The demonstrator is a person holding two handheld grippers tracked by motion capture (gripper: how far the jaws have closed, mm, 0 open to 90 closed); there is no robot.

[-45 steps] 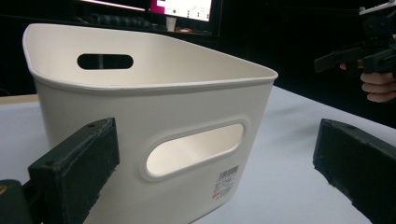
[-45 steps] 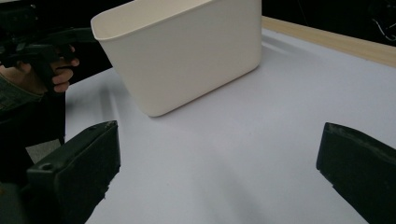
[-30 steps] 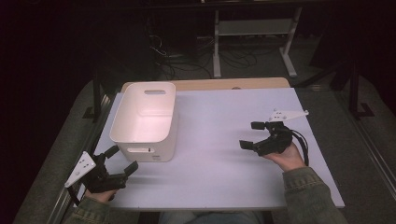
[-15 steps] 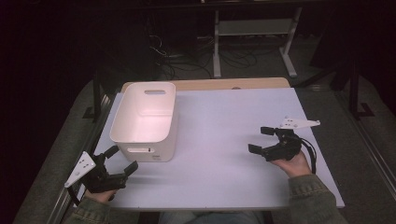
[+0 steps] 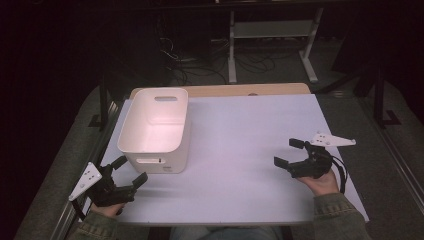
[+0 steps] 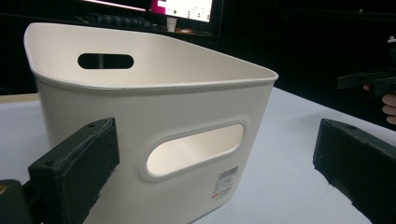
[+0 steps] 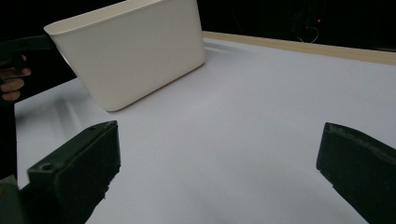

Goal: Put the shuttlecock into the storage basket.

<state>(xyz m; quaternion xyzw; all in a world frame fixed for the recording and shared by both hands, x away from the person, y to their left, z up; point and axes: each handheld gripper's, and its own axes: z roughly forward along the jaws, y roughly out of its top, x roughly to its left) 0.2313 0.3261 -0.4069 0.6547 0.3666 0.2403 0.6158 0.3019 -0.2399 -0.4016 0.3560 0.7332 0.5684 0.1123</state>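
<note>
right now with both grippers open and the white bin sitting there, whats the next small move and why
Probably ease the left gripper forward toward the white bin. Its jaws stand open right in front of the bin's near wall, level with the handle slot, while the right gripper sits far off across the bare white table.

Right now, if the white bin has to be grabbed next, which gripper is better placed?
Left. The left gripper sits open just short of the white bin, facing its near handle slot. The right gripper, also open, is across the table, well apart from it.
</note>
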